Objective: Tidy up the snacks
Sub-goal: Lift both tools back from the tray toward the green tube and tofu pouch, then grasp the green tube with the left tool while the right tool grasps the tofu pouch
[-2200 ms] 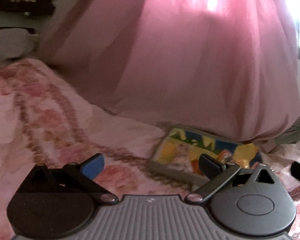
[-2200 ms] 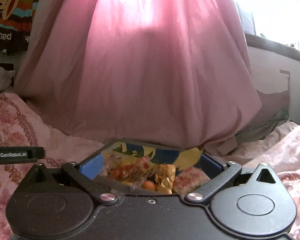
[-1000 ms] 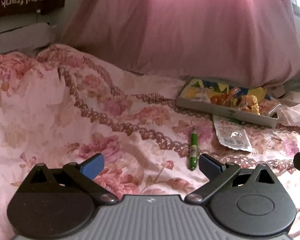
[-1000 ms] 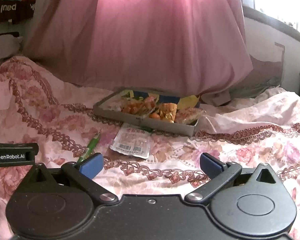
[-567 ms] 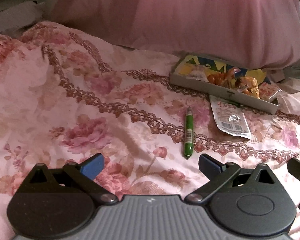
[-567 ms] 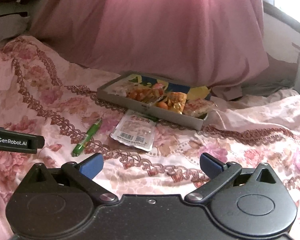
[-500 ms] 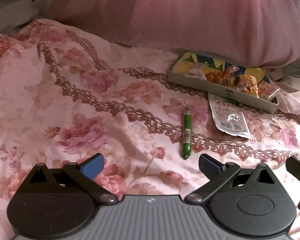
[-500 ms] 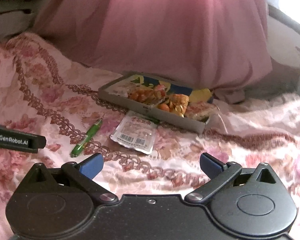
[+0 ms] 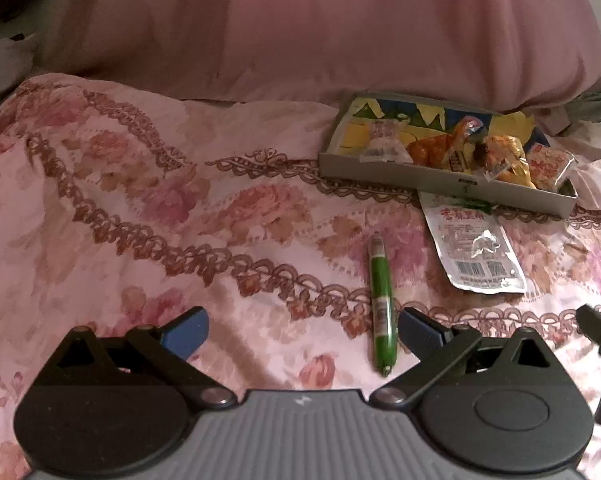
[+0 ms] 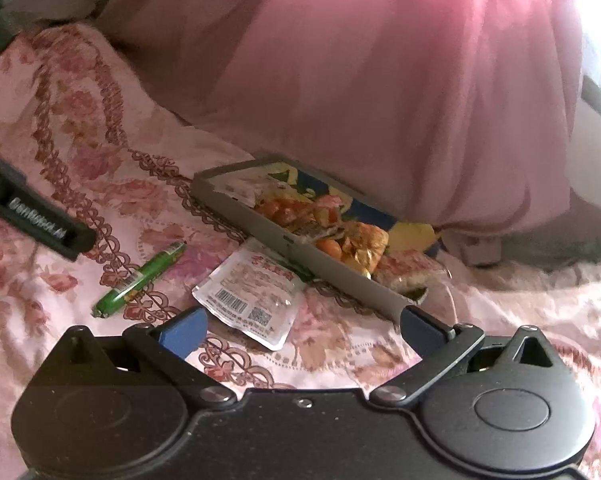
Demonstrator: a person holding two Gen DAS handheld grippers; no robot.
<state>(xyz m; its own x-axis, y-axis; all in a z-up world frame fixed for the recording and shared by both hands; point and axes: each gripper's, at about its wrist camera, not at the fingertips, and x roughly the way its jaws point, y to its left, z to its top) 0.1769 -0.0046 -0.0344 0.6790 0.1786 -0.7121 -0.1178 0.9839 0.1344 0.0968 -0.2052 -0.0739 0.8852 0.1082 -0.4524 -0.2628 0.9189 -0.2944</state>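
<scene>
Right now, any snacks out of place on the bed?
Yes. Two lie loose on the floral bedspread, outside the tray: a green sausage stick and a flat clear packet whose top edge is against the tray's front wall.

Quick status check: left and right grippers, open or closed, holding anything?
Left gripper: open, holding nothing; the green sausage stick lies on the bedspread by its right finger.
Right gripper: open, holding nothing; the flat snack packet lies ahead.

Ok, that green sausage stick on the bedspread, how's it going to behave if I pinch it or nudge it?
The green stick is a slim cylinder lying flat, so a nudge would probably roll it sideways. Its glossy wrapper looks slippery, so a light pinch may slide. The soft quilt could give under it, letting it sink when the left gripper presses down.
</scene>
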